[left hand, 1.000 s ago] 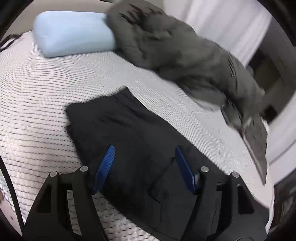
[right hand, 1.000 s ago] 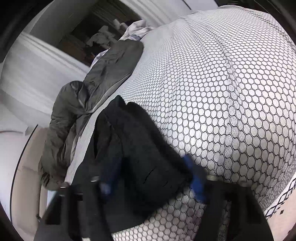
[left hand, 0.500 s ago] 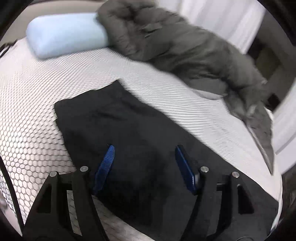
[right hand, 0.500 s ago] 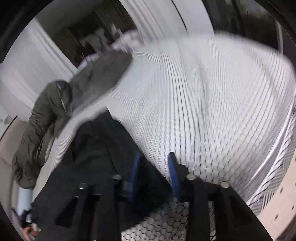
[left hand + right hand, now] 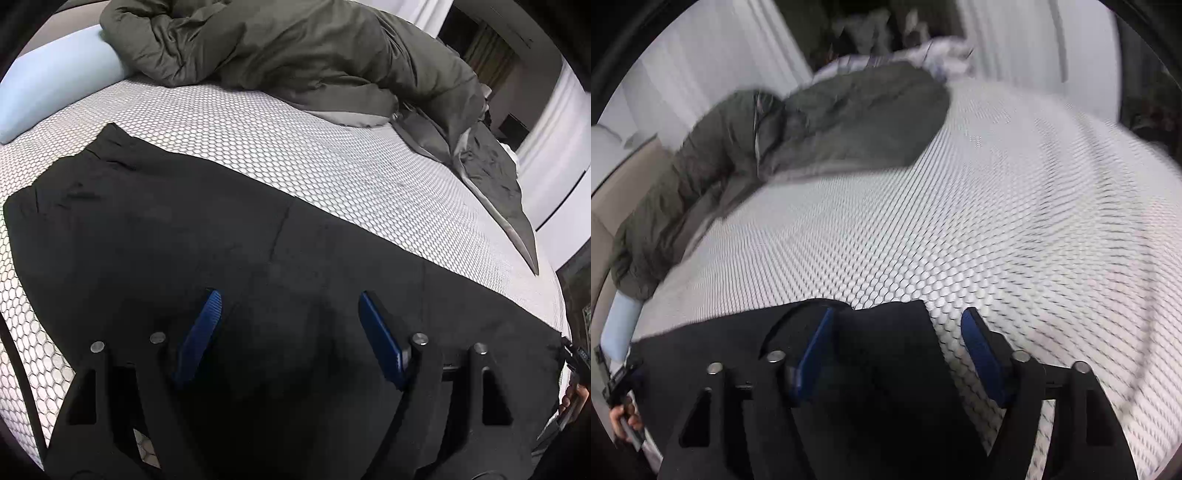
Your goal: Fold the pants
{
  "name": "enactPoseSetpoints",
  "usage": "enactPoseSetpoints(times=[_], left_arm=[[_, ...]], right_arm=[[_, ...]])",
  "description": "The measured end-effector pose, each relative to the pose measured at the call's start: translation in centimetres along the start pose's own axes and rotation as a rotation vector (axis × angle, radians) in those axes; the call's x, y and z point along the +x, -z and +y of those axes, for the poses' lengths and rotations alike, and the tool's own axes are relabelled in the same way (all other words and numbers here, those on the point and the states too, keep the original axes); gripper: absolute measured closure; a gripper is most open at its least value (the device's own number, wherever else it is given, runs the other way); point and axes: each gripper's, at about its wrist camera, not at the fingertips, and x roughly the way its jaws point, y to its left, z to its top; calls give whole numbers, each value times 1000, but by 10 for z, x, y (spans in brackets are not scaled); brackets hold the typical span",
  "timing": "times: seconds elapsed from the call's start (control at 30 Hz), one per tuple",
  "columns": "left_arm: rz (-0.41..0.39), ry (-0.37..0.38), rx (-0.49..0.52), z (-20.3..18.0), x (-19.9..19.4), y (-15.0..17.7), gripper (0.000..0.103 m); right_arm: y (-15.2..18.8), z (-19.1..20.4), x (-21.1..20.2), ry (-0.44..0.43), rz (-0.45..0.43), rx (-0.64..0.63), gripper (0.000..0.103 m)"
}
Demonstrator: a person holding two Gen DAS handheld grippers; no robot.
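Black pants (image 5: 229,236) lie spread flat on the bed (image 5: 332,162), on its white hexagon-print cover, running across the near part of the left cam view. Left gripper (image 5: 288,325) hangs over the mid part of the pants, jaws wide apart and just been opening; fabric shows under and btwn the blue pads (image 5: 199,332) but nothing is pinched. Right gripper (image 5: 897,343) is over the pants' end (image 5: 886,332) near the bed edge, jaws partly apart after opening; left pad over cloth, right pad over bare cover, no grip seen. Right cam view is blurred. Grey duvet (image 5: 295,55) is bunched at the far side, well apart from the pants. Light blue pillow (image 5: 48,85) at far left, touching the duvet.
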Motion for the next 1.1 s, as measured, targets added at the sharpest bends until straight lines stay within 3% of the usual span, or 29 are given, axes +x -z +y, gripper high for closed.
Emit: enactPoseSetpoints(times=[0.07,0.1,0.13,0.23,0.37,0.47,0.5,0.6,0.63,0.7,0.77,0.83,0.9,1.0,1.1], left_arm=[[-4,-1,-10,6,1,-1,29],[-5,-2,-14,9,0,-2,29],[-5,-7,-18,11,2,-4,29],[-7,-25,-15,18,3,-8,29],[5,-31,-23,20,3,-8,29],[2,-31,-30,20,3,-9,29],[0,-35,-33,19,2,-10,29],[-38,-14,5,6,-12,-8,29],[-56,9,46,-5,-19,-6,27],[-68,43,124,-28,-27,3,21],[-64,84,225,-60,-31,21,21],[-37,133,336,-98,-30,48,15],[-30,204,420,-129,-31,73,1],[25,279,577,-175,-25,116,1],[68,271,742,-203,-16,151,1]], right_arm=[[-11,3,4,-11,41,-42,58],[-12,13,-3,9,8,-130,90],[-14,19,-10,11,-18,-166,98],[-29,18,-20,70,-101,-147,98],[-40,15,-4,131,-79,-142,98],[-44,18,31,247,4,-154,82],[-41,18,33,304,13,-150,81],[-27,29,-3,462,-145,-153,77],[-15,36,-23,444,-199,-143,72],[8,52,-48,340,-234,-137,32],[38,77,-63,238,-261,-163,21],[69,109,-63,150,-228,-226,18],[91,137,-52,78,-186,-284,16],[123,188,-28,-1,-125,-438,15],[149,219,-4,-6,-77,-583,14]])
